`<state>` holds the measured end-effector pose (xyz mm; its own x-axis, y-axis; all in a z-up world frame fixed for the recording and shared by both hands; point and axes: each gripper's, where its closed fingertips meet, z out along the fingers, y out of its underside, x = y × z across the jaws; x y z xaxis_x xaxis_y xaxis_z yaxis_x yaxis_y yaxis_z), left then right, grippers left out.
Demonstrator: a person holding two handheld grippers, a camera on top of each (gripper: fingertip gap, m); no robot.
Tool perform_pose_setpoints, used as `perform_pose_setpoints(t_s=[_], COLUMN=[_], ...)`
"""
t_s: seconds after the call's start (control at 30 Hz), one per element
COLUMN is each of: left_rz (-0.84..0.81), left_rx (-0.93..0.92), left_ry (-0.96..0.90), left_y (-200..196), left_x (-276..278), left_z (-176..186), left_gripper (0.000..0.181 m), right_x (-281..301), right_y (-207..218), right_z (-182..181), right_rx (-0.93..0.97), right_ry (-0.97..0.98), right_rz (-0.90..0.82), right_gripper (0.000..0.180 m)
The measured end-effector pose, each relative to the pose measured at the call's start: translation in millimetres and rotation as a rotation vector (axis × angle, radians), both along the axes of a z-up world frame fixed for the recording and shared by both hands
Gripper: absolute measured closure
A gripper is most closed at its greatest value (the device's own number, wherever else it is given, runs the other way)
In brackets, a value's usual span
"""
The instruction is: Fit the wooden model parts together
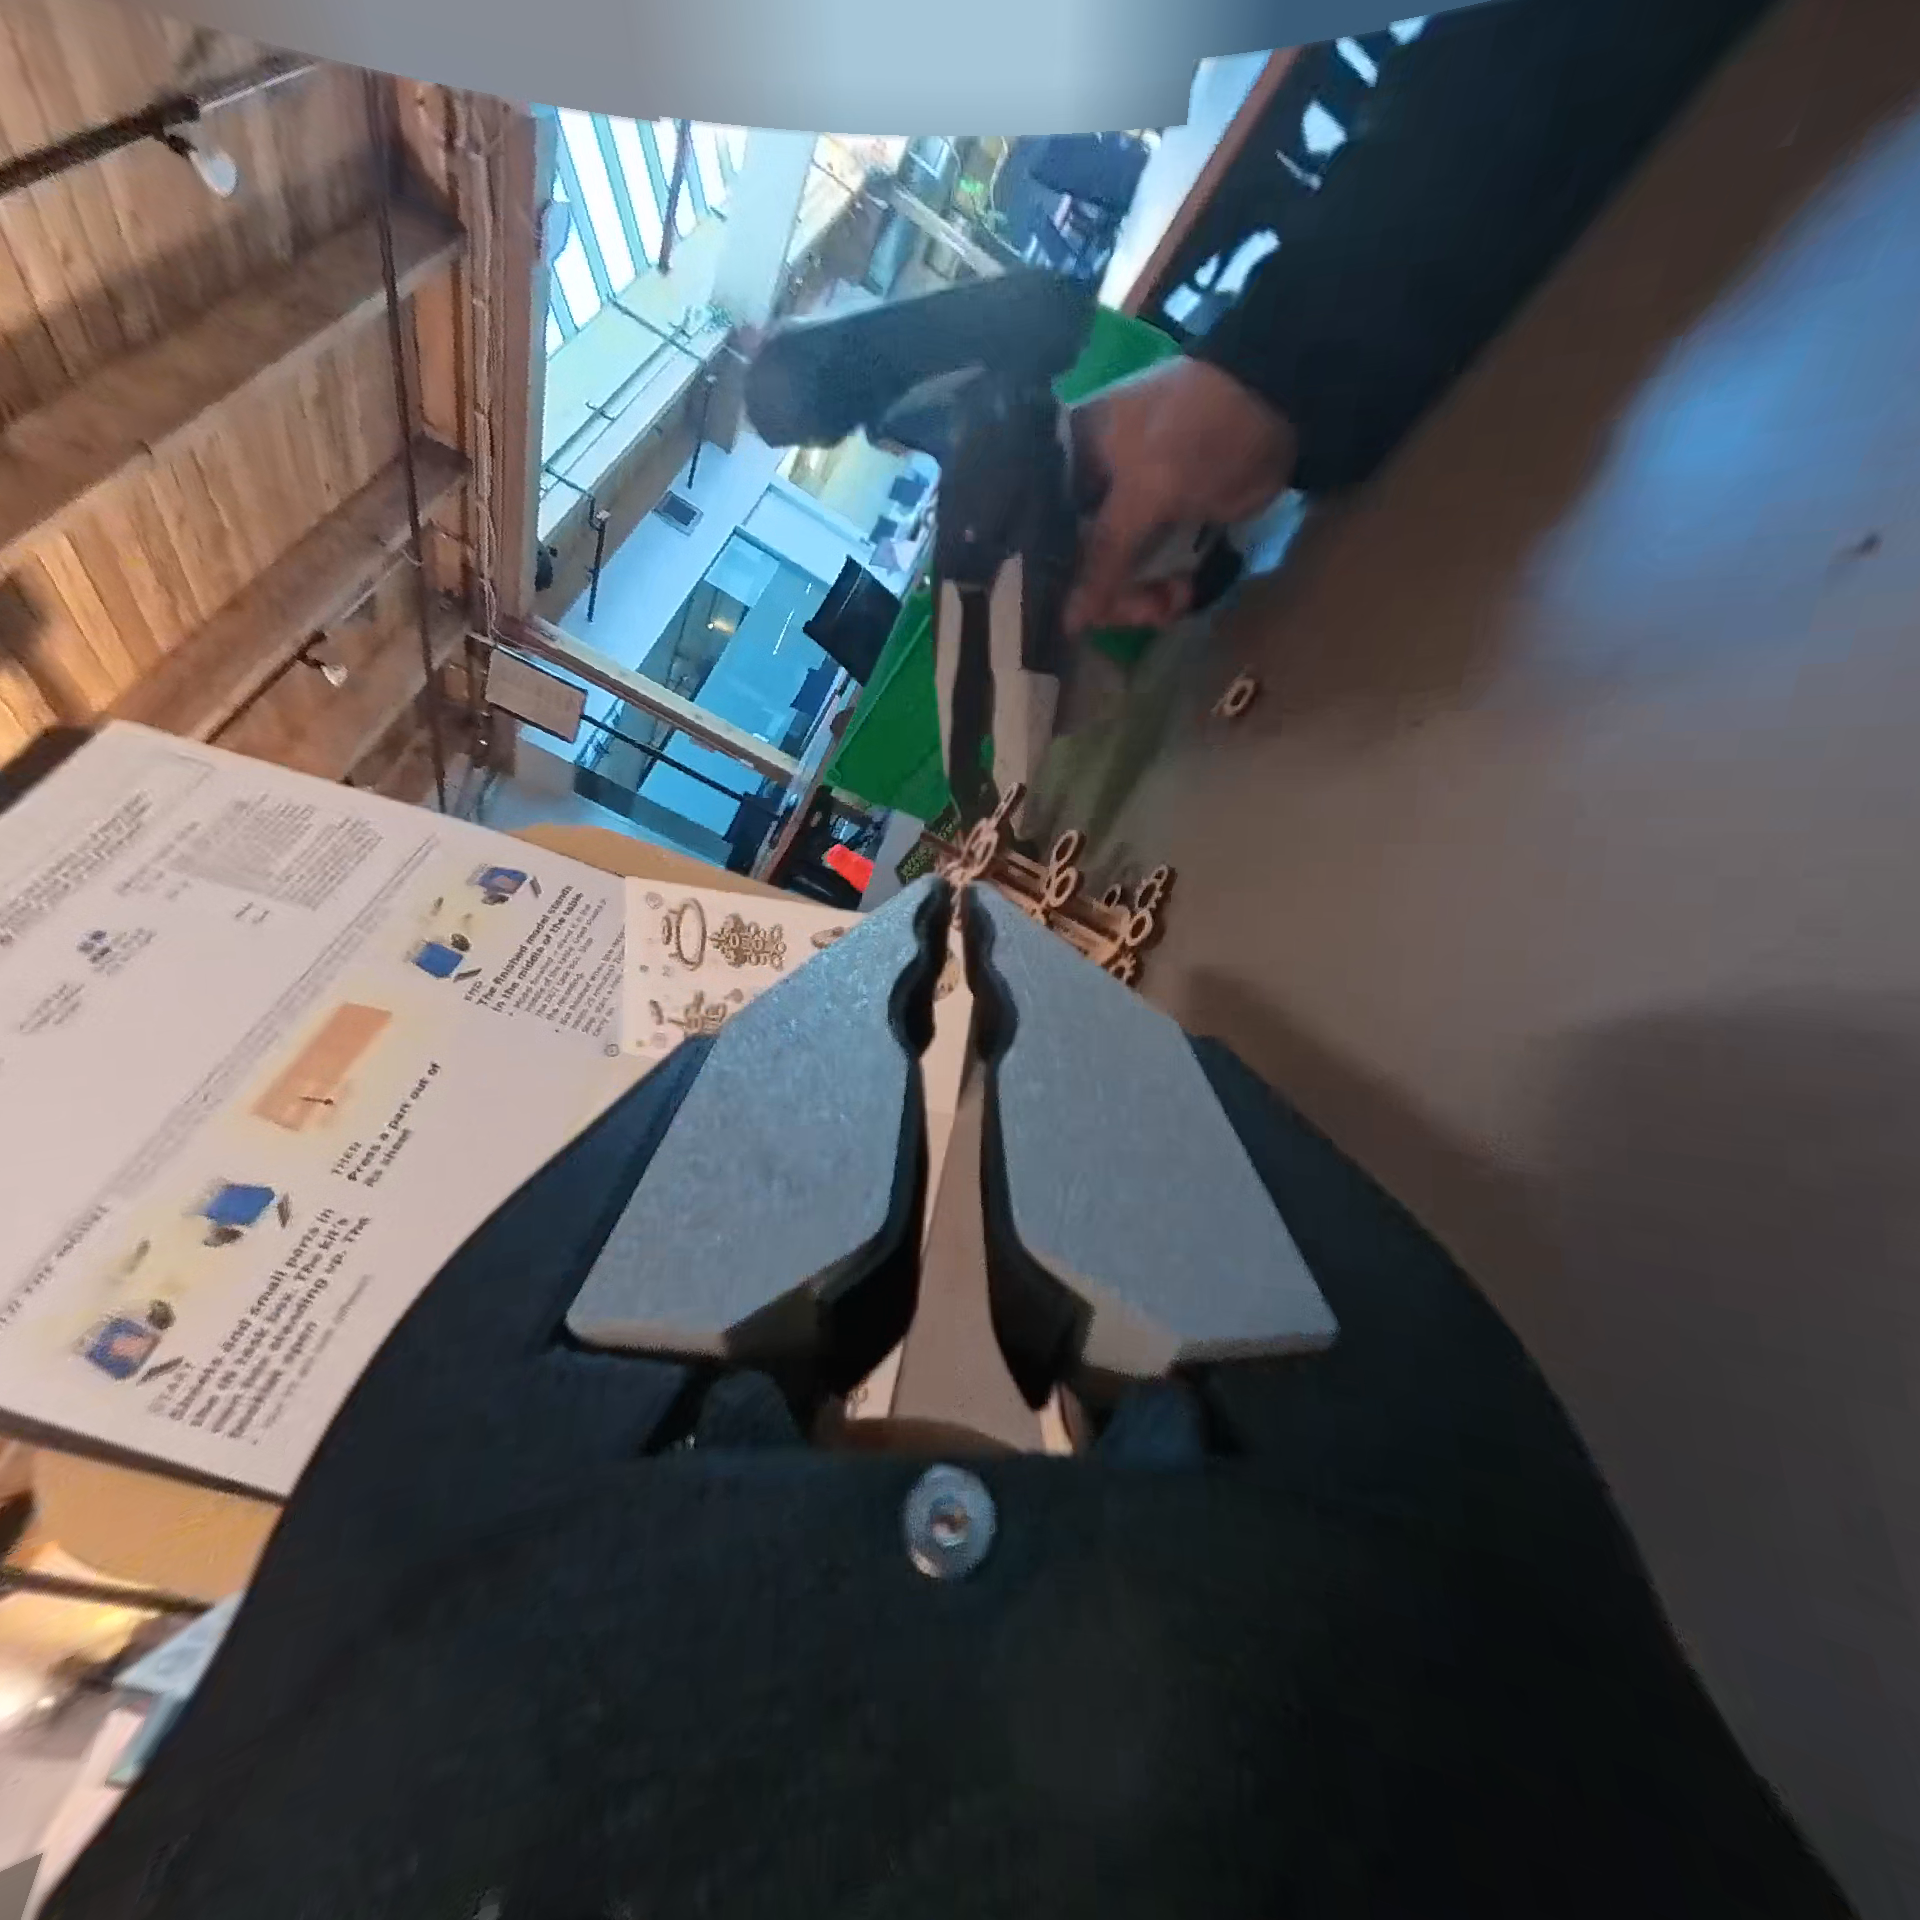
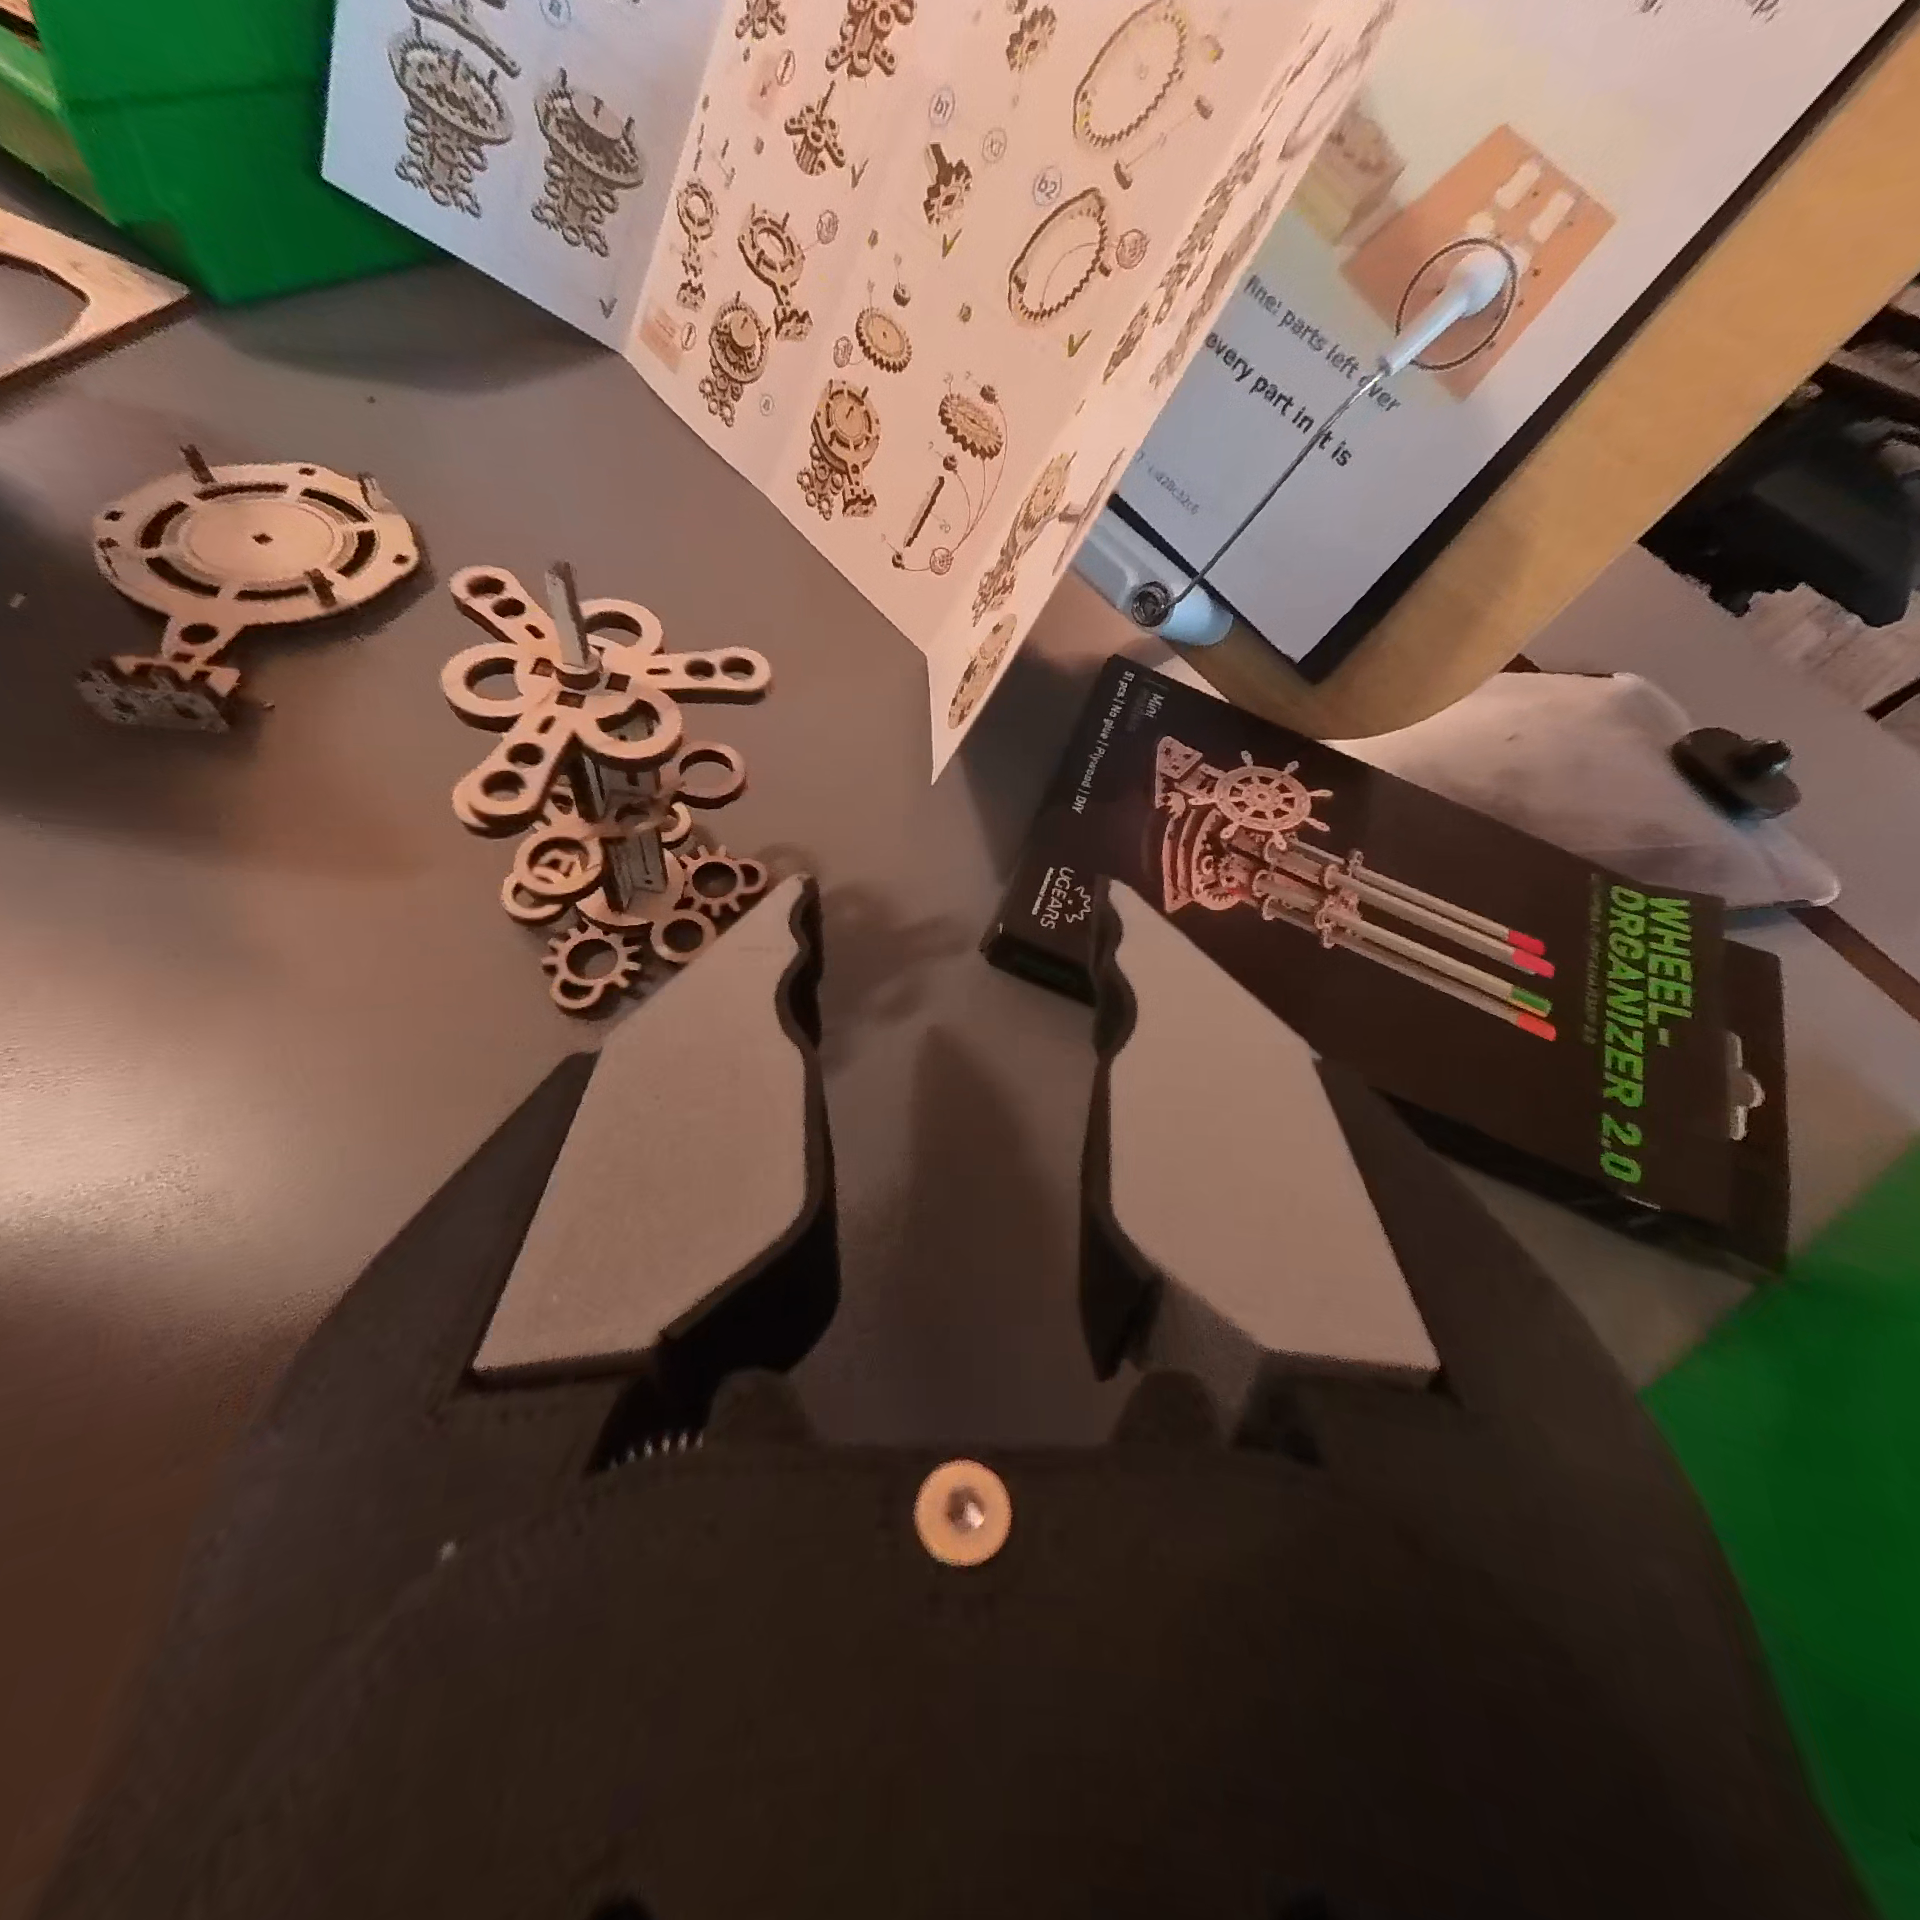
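Observation:
A stacked wooden model (image 2: 603, 790) of flower-shaped tiers on a central shaft stands on the grey table (image 2: 260, 987). A round slotted wooden plate (image 2: 249, 551) with a gear foot lies to its left. My right gripper (image 2: 956, 935) is open and empty, low over the table just right of the model. My left gripper (image 1: 956, 894) is shut with its tips nearly touching and points at the model (image 1: 1091, 914) from some way off. A small pale bit shows in the slit between its fingers; I cannot tell what it is. The right gripper (image 1: 987, 644) and a hand (image 1: 1174, 468) show beyond the model.
A black kit box (image 2: 1351, 935) lies right of my right gripper. A folded instruction sheet (image 2: 883, 260) leans on a board (image 2: 1507, 312) behind. Green bins (image 2: 208, 135) and a punched-out plywood sheet (image 2: 62, 291) are at the far left. A loose small gear (image 1: 1236, 694) lies on the table.

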<state>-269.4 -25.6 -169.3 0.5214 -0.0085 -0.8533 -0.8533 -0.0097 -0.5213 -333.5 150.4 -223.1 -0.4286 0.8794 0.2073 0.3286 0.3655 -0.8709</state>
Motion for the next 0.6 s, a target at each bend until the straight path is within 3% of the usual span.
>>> perform_pose_setpoints(t_s=[0.6], left_rz=[-0.023], left_rx=[-0.017], left_ry=[0.004], left_y=[-5], left_x=[-5], left_z=[-6], left_gripper=[0.181], right_x=[1], right_y=[6], right_z=[10], right_rx=[-0.172], right_ry=[0.007], right_rz=[0.018], right_gripper=[0.137])
